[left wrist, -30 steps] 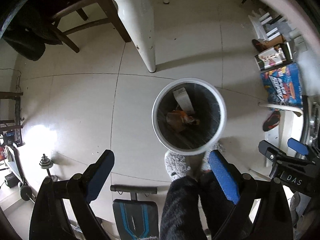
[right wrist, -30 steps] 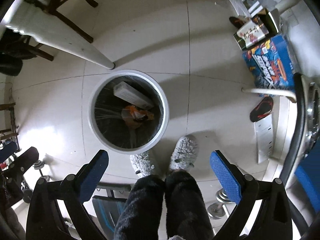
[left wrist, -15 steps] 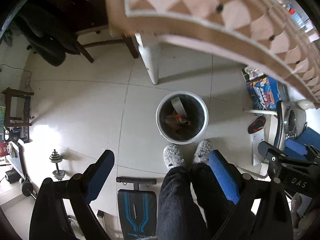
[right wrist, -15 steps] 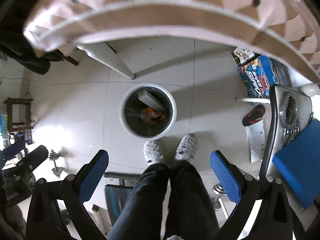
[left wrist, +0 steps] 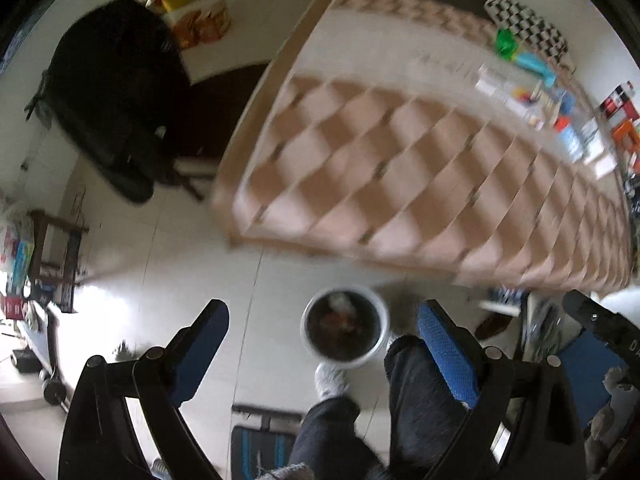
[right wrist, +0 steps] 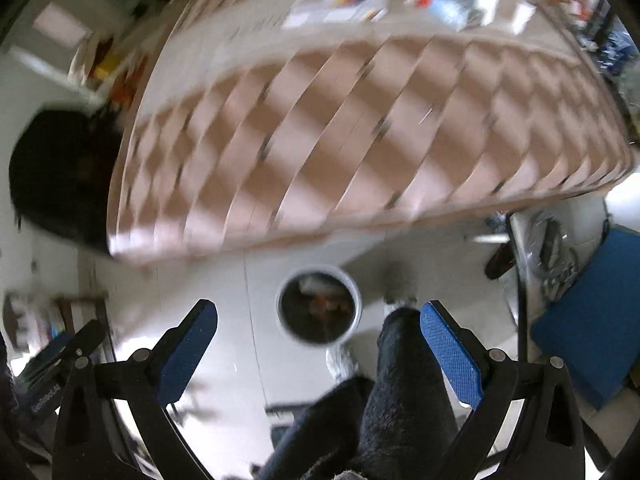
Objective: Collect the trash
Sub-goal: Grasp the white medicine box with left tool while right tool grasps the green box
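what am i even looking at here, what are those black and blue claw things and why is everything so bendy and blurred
These are two pictures from wide-angle cameras, one mounted on each of two hand-held grippers that a person carries; the lens bends straight lines, and motion causes the blur. The black arms with blue pads are gripper fingers: the left gripper in one view, the right gripper in the other. Both are open and hold nothing. Below them on the pale tiled floor stands a round white-rimmed waste bin with some orange and white trash inside. The person's dark trouser legs and a grey slipper show beside it. Above is a checked tan and cream table top with small colourful items, too blurred to name.
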Available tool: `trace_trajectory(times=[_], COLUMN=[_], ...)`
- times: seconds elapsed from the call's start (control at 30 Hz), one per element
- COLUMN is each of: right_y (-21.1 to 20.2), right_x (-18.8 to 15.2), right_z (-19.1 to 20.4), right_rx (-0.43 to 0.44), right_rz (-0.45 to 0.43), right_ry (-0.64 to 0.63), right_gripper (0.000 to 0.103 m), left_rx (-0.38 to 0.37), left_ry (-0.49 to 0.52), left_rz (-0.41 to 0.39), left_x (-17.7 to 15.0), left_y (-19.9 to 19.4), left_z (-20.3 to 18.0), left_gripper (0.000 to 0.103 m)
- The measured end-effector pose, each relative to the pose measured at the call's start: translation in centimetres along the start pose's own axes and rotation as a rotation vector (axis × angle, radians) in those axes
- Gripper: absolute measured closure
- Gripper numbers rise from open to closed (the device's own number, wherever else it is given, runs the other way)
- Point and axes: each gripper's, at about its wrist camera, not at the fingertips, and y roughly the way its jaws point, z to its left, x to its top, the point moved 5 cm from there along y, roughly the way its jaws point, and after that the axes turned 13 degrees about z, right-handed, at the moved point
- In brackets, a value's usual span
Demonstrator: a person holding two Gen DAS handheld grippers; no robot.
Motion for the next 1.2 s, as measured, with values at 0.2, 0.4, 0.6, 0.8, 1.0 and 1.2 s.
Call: trace_trajectory(times=[0.2, 0.4, 0.6, 0.8, 1.0, 1.2], right_y=[-4.6, -6.5, -4.5, -2.5, -1.2, -0.4], right_x=[13.0, 27.6, 36.7, 40.6, 41.5, 41.0], right_z=[-9.5, -18.8, -22.5, -23.2, -23.2, -23.6], right_rx=[-0.010, -0.108, -0.133, -0.076, -0.071, -0.042], right_rz=[-0.090, -0.089, -0.028, 0.017, 0.065, 0.104], right_ry=[0.189, 0.283, 0.295, 0.292, 0.280, 0.262], right_gripper=[0.001, 0.000, 0.001, 0.000, 0.000, 0.010], left_rx=[-0.026, -0.049, -0.150, -0.257, -0.197, -0.032], left_ry=[0.003, -0.107, -0.248, -0.455, -0.555, -0.195], left_rz=[-0.012, 0.128, 0.275, 0.429, 0.470, 0.383], left_x=[9.5, 20.0, 28.8, 32.8, 33.1, 31.3], left_y=[-0.4, 3.1, 7.7, 12.1, 14.4, 13.2], left_z=[-9.5, -18.5, -25.4, -27.5, -26.7, -27.8], left_gripper=[0.006, 0.006, 0.007, 0.007, 0.013, 0.016])
